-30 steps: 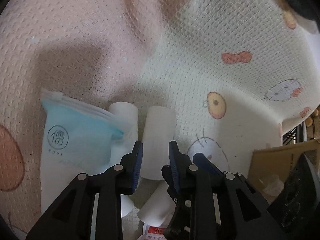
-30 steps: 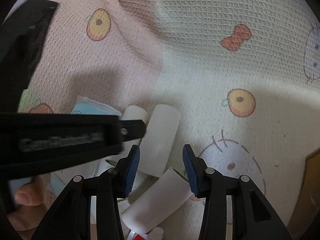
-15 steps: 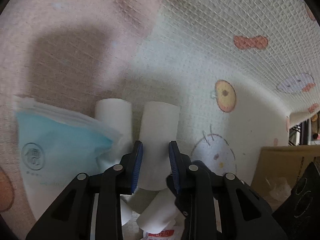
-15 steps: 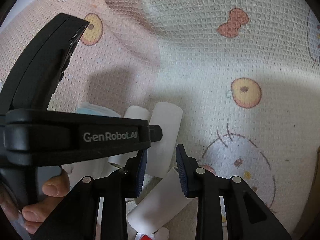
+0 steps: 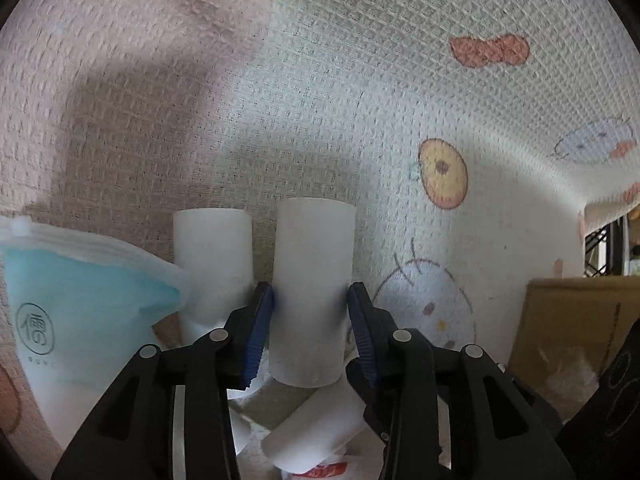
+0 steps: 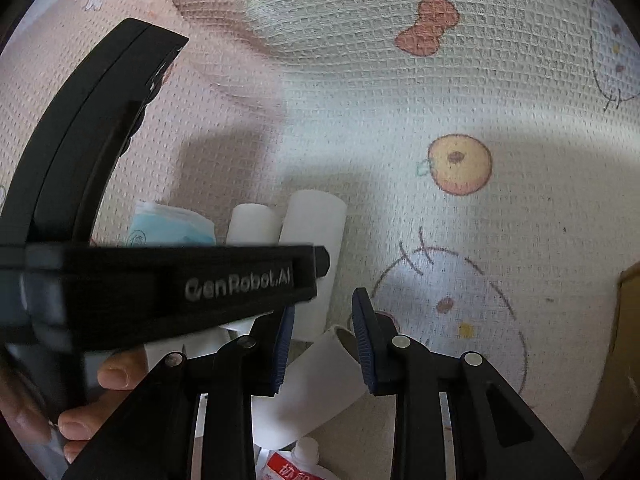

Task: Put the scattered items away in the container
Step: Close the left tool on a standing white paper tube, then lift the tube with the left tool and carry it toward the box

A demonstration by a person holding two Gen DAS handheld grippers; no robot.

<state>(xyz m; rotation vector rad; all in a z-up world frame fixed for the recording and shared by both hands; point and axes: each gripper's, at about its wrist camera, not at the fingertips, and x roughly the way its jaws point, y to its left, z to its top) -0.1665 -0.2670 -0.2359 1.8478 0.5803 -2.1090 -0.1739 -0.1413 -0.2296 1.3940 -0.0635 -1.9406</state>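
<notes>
A white roll [image 5: 314, 248] lies on the printed blanket, and my left gripper [image 5: 311, 288] points down over it. Its jaws are opening, with the roll between the blue pads. A second white roll [image 5: 214, 256] lies just left of it. A third roll [image 6: 324, 380] lies tilted nearer the cameras. Its hollow end sits in the narrow gap of my right gripper [image 6: 324, 304], and its body runs under the left finger. Whether those pads press on it does not show. The left gripper's black body [image 6: 180, 292] crosses the right wrist view.
A blue face mask in a clear packet [image 5: 80, 300] lies left of the rolls. A red-and-white tube [image 6: 288, 468] lies below the tilted roll. A cardboard box [image 5: 568, 320] stands at the right with a black item [image 5: 612, 400] in front. A hand [image 6: 116, 372] holds the left gripper.
My left gripper came down and its jaws widened from a narrow gap above the roll to straddling it. My right gripper's jaws narrowed over the tilted roll. The rolls did not move.
</notes>
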